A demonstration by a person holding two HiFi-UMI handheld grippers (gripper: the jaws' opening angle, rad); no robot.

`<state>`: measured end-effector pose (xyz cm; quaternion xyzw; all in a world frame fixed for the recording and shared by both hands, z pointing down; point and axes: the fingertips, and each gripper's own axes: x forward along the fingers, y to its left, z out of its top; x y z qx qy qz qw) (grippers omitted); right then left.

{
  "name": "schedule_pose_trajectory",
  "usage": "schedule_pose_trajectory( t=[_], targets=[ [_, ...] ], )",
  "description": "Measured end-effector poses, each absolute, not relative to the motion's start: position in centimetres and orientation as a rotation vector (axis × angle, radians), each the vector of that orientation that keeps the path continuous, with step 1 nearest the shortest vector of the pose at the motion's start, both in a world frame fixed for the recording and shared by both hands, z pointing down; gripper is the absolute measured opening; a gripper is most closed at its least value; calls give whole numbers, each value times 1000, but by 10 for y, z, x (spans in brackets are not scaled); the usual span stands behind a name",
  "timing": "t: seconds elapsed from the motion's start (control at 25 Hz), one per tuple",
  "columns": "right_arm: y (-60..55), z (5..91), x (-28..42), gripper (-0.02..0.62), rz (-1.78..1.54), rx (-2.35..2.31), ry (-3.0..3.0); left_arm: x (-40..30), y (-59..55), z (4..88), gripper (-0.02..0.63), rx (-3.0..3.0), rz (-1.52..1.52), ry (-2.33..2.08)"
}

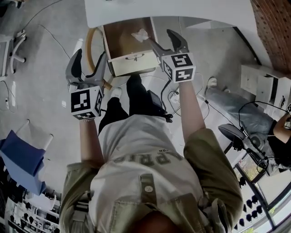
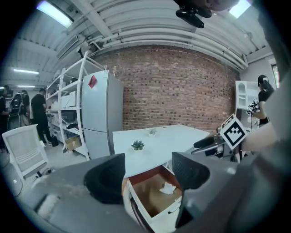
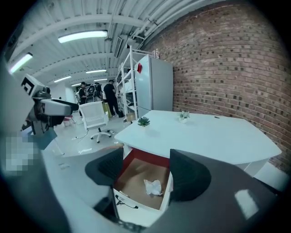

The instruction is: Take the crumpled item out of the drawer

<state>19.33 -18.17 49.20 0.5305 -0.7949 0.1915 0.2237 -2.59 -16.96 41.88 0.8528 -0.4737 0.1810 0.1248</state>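
Observation:
The drawer stands pulled out from under the white table. On its brown floor lies a crumpled white paper, toward the back right. My right gripper hovers open just over the drawer's right front corner, holding nothing. My left gripper is open and empty, left of the drawer and apart from it. The right gripper view looks down between the open right gripper at the paper. In the left gripper view the open left gripper frames the paper and drawer.
Two small potted plants sit on the tabletop. A white office chair, a fridge and shelving stand around. A blue chair is at my left. Cables lie on the floor, and a person sits far right.

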Motion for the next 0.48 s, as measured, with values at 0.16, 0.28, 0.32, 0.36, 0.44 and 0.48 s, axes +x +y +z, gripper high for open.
schedule_pose_trajectory(
  t=[0.16, 0.28, 0.32, 0.36, 0.44, 0.48],
  targets=[
    [-196, 537, 182, 325, 551, 1337, -2173, -24, -167, 437, 330, 2449, 576, -1369],
    [-204, 571, 171, 324, 590, 1217, -2170, -23, -167, 447, 330, 2428, 584, -1369],
    [-207, 582, 167, 324, 593, 1175, -2160, -22, -167, 449, 330, 2429, 580, -1372],
    [-209, 594, 164, 324, 591, 1133, -2147, -21, -167, 451, 330, 2428, 582, -1373],
    [-212, 618, 159, 324, 592, 1055, -2118, -20, -164, 457, 330, 2423, 599, -1369],
    [-213, 630, 157, 324, 600, 1022, -2104, -19, -162, 461, 330, 2417, 609, -1369]
  ],
)
